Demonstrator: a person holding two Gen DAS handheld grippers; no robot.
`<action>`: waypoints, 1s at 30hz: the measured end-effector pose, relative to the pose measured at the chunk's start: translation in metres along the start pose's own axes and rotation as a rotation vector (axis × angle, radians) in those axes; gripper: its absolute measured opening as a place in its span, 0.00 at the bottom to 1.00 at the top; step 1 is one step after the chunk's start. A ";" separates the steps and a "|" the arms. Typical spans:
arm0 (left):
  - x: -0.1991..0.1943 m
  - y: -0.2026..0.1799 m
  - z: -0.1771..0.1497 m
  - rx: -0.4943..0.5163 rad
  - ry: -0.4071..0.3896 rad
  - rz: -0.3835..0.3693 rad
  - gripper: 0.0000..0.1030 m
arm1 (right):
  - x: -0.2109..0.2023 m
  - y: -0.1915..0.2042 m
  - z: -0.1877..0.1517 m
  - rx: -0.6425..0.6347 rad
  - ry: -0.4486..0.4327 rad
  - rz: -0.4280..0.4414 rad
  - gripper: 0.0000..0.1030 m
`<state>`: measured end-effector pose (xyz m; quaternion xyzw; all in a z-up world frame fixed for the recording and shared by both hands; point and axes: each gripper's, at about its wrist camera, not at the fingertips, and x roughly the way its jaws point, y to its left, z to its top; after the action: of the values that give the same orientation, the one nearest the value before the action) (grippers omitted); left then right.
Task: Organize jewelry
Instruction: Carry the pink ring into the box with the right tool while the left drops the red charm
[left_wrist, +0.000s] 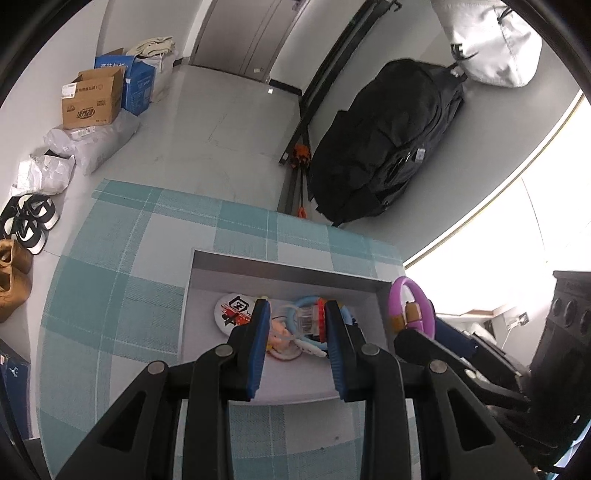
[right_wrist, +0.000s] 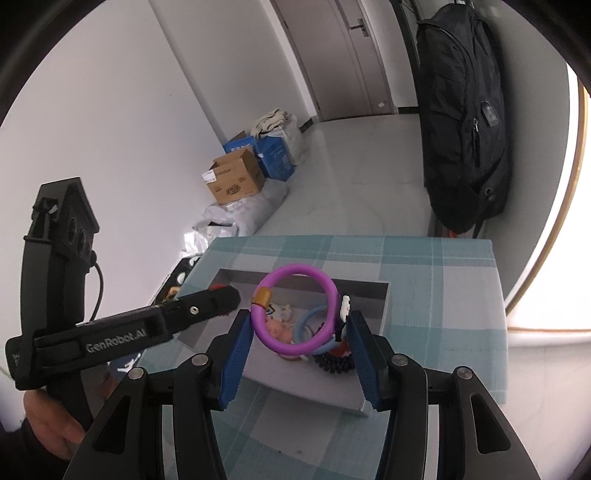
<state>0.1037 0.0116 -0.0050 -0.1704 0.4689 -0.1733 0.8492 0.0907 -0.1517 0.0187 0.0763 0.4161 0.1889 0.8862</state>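
A smooth purple ring bracelet (right_wrist: 295, 308) with a short gold-coloured sleeve (right_wrist: 263, 296) on its upper left arc stands upright between the blue ribbed pads of the right gripper (right_wrist: 300, 328). Both pads press on its rim, left and right, so the gripper is clamped on it and holds it in the air above the shallow grey cardboard tray (right_wrist: 373, 286). A small black-and-white charm (right_wrist: 344, 309) sits on the ring's right side, just inside the right pad.

Below and behind the ring, inside the tray, lie a pale blue hoop (right_wrist: 306, 321), a pinkish soft piece (right_wrist: 279, 329) and a string of dark beads (right_wrist: 334, 363) (the beads lie nearest the right pad).

In the left wrist view, the left gripper (left_wrist: 295, 328) hangs over the same tray with its jaws narrowly apart; a clear block with red trim (left_wrist: 308, 319) shows between the pads, but I cannot tell whether they grip it. Left of its left pad lies a round white badge with red and black print (left_wrist: 234, 308). The purple ring appears to the gripper's right, past the tray's wall.

The tray rests on a teal-and-white checked cloth (right_wrist: 443, 277).
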 end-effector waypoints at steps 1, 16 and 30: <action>0.001 0.000 0.000 0.003 0.003 0.004 0.24 | 0.001 -0.001 0.000 0.004 0.002 0.001 0.49; 0.006 -0.001 0.001 0.012 0.036 0.016 0.24 | 0.011 -0.008 0.001 0.031 0.032 -0.001 0.50; 0.014 0.008 0.006 -0.032 0.110 -0.005 0.36 | 0.006 -0.007 -0.002 0.020 0.007 -0.031 0.71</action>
<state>0.1170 0.0126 -0.0161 -0.1754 0.5169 -0.1773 0.8189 0.0949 -0.1558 0.0114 0.0780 0.4223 0.1714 0.8867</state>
